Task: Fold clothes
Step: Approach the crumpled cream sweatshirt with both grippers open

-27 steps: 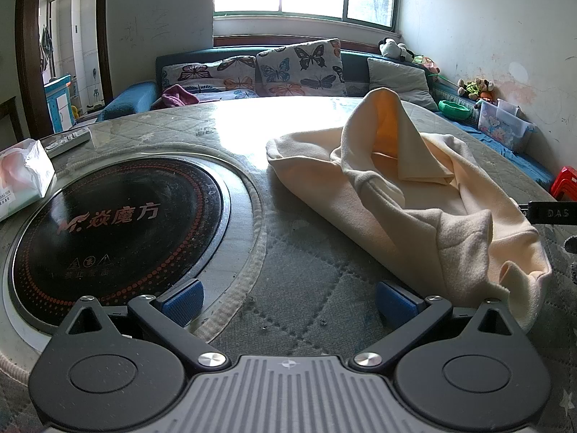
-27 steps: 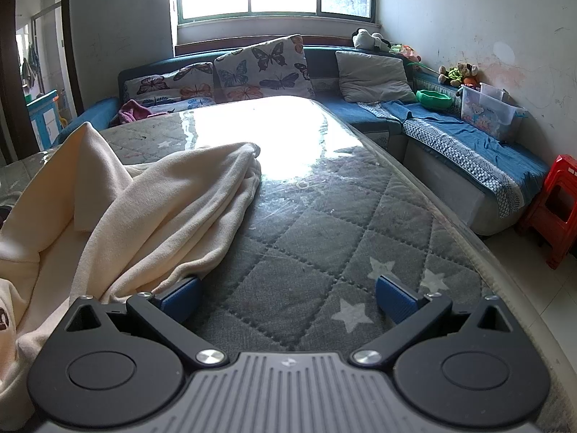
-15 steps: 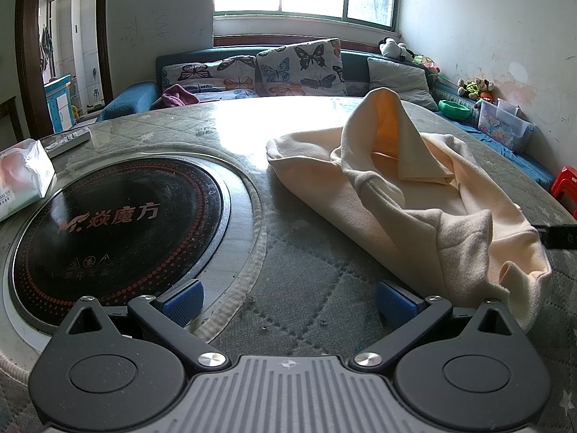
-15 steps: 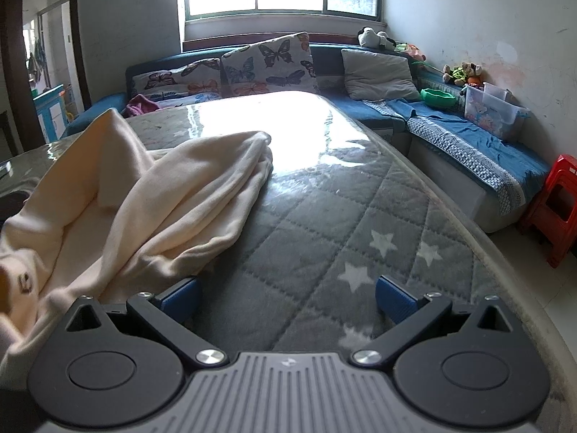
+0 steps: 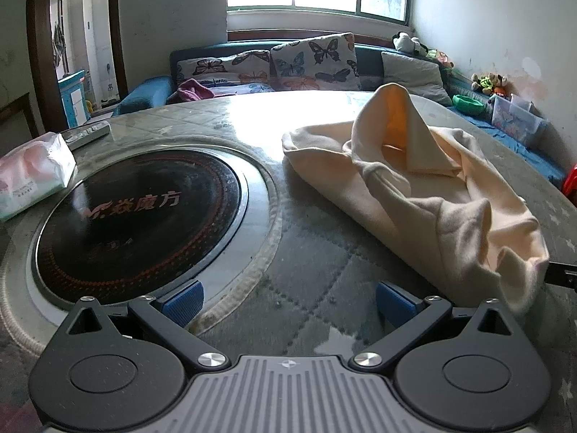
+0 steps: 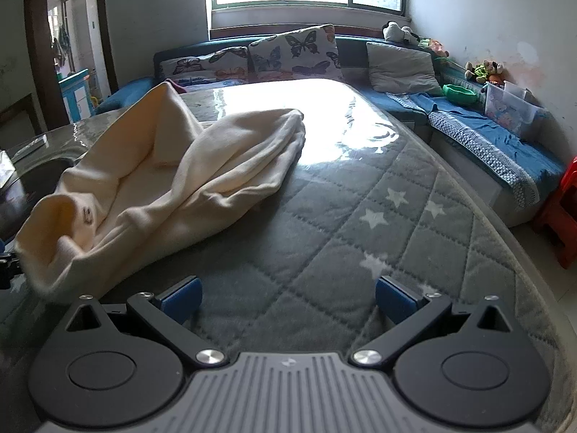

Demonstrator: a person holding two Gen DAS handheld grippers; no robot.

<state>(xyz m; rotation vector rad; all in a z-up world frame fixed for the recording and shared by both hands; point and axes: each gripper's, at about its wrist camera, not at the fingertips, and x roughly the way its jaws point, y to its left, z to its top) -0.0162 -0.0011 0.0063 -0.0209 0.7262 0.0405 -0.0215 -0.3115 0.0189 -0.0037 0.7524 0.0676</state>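
Worktop: a big round worktop (image 6: 414, 223) under a quilted grey cover with white stars and a clear glossy sheet; the window glares off its far half.
Cooker plate: a round black glass plate (image 5: 144, 216) sunk in the left part of the worktop, with printed lettering on it.
Garment: a cream fleecy garment (image 5: 432, 195) lies crumpled on the worktop just right of the plate, running from the far middle to the near edge; one fold stands up in a peak. In the right wrist view the same garment (image 6: 173, 180) sits to the left, with a small dark mark near its near end.
Handling: it looks soft, light and limp, so I judge it will sag and drag, not hold a shape; the glossy sheet may let it slide when pulled.
Where to hold: the near bunched end, where an edge curls up clear of the cover, seems the easiest bite; a second hold at the far rounded end would let it be spread flat.
Tissue pack: a soft pack of tissues (image 5: 32, 176) at the far left, beside the plate.
Left tongs: the left tongs (image 5: 288, 297) gape wide with nothing between them, over bare cover near the plate's rim.
Right tongs: the right tongs (image 6: 288, 294) are likewise spread wide and empty, just right of the garment's near end.
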